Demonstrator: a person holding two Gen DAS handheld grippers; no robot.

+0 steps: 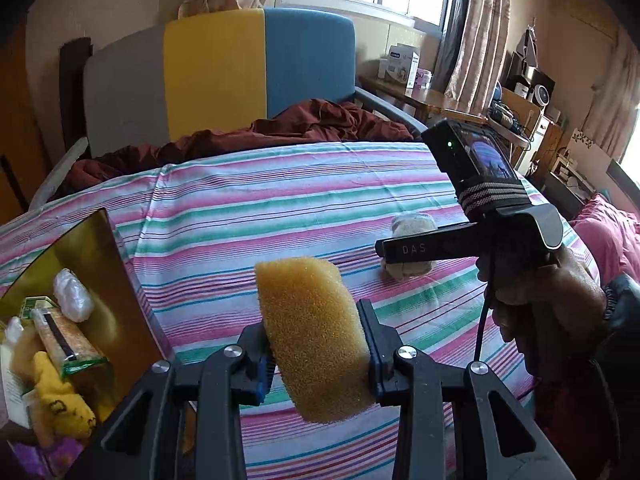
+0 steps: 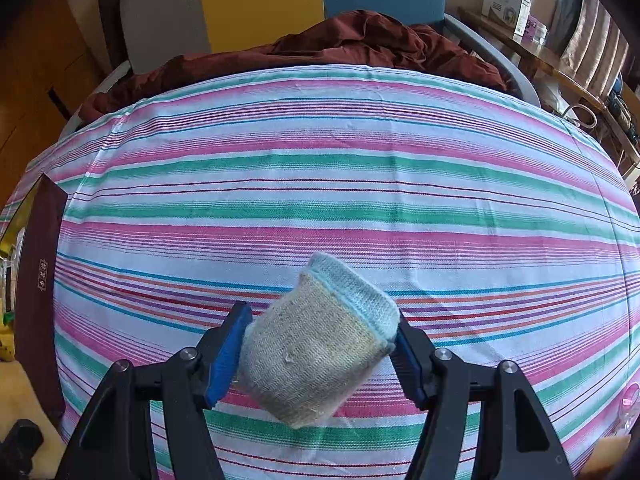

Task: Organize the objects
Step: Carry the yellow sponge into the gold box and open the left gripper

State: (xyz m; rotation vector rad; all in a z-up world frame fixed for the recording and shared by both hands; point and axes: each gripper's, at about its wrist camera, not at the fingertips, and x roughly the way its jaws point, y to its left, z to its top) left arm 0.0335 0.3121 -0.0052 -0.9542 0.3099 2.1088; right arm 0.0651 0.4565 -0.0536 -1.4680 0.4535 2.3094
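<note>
We are pinching the yellow sponge between the nearly closed fingers of the left gripper, its long axis running upright and tilted, above the striped bed sheet. Right of the sponge, the right gripper, fingers half open, is clamping the rolled sock crosswise, cuff pointing away.
</note>
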